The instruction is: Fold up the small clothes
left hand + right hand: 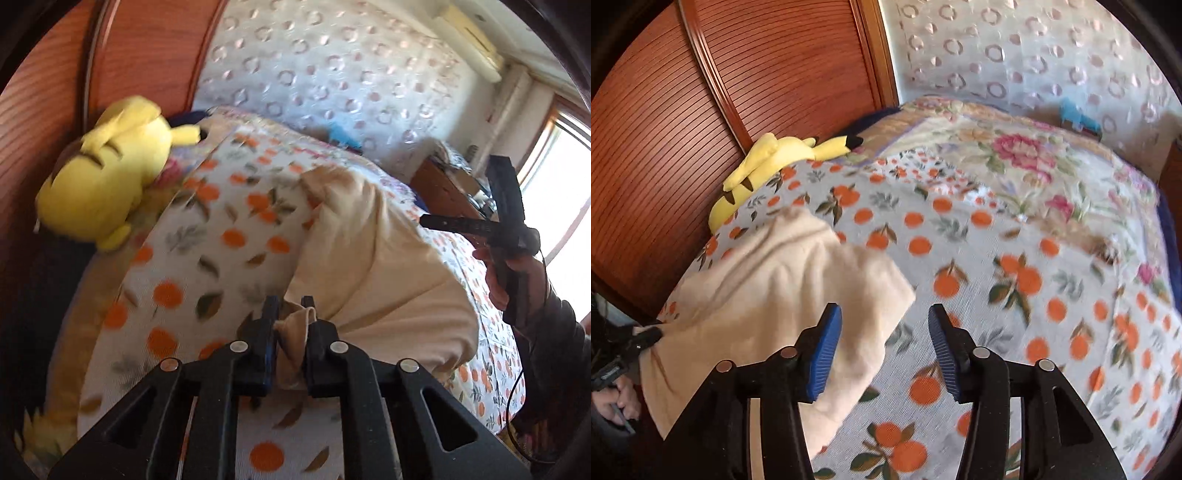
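Observation:
A cream-coloured small garment point(369, 258) lies bunched on a bedspread printed with oranges point(207, 229). My left gripper point(291, 306) is shut on a pinched fold at the garment's near edge, cloth bulging between its black fingers. In the right wrist view the same garment point(768, 295) spreads at the lower left. My right gripper point(884, 314) stands open just above its right corner, blue pads point(827, 350) wide apart with nothing pressed between them. The right gripper point(476, 223) also shows at the right of the left wrist view, held in a person's hand point(517, 277).
A yellow plush toy point(110, 170) lies at the bed's far left against a brown ribbed wooden panel point(665, 110). A flowered quilt point(1015, 158) covers the far part of the bed. Patterned wallpaper point(332, 66), a wooden bedside table point(443, 192) and a bright window point(561, 177) lie beyond.

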`<state>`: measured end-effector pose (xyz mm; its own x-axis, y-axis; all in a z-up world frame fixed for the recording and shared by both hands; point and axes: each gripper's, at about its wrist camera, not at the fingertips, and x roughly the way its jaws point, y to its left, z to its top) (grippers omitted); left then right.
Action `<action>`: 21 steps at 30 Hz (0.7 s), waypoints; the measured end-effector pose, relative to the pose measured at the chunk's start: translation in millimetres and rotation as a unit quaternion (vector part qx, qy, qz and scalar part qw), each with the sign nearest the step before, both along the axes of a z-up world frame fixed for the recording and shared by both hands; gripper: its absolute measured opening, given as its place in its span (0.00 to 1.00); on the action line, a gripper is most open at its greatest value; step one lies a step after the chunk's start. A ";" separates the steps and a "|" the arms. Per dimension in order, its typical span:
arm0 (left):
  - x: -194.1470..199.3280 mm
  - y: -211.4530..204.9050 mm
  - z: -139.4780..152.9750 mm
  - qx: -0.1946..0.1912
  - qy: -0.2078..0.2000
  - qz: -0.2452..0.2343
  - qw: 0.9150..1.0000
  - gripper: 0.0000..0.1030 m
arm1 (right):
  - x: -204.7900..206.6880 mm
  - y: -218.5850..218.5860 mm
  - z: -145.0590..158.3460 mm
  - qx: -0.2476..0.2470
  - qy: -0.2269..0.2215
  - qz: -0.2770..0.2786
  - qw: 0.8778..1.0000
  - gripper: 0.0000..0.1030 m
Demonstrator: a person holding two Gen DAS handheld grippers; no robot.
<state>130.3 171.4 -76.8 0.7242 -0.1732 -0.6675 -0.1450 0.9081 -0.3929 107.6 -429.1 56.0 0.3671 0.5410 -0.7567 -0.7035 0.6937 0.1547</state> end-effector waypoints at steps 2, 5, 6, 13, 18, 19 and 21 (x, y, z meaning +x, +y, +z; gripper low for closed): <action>-6.2 -1.4 0.4 -0.005 -0.001 0.005 1.000 0.13 | -3.0 2.9 -4.0 -0.002 0.008 0.002 1.000 0.53; -10.1 -4.7 8.9 -0.005 -0.008 0.005 1.000 0.41 | 0.4 11.0 -11.8 0.000 0.019 0.007 1.000 0.53; -10.9 -5.3 12.7 -0.011 -0.015 0.001 1.000 0.49 | 7.2 12.9 -18.6 0.001 0.022 0.006 1.000 0.53; -5.0 -23.9 24.3 -0.013 -0.021 -0.026 0.999 0.73 | 20.6 20.8 -29.0 0.010 0.041 0.018 0.999 0.53; 5.6 -44.7 -0.3 -0.028 0.021 -0.047 0.998 0.73 | 22.4 28.1 -35.5 0.013 0.039 0.035 0.999 0.53; 6.9 -49.9 -4.9 -0.029 0.027 -0.052 0.998 0.73 | 21.4 29.4 -36.5 0.014 0.041 0.039 0.998 0.53; 7.6 -59.2 -10.4 -0.028 0.033 -0.056 0.997 0.73 | 20.4 32.4 -38.8 0.016 0.045 0.051 0.998 0.43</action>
<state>137.8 112.1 -87.2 0.6531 -0.2889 -0.7000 -0.0703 0.8972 -0.4359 128.0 -396.7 17.3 0.2411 0.5961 -0.7659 -0.7523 0.6133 0.2406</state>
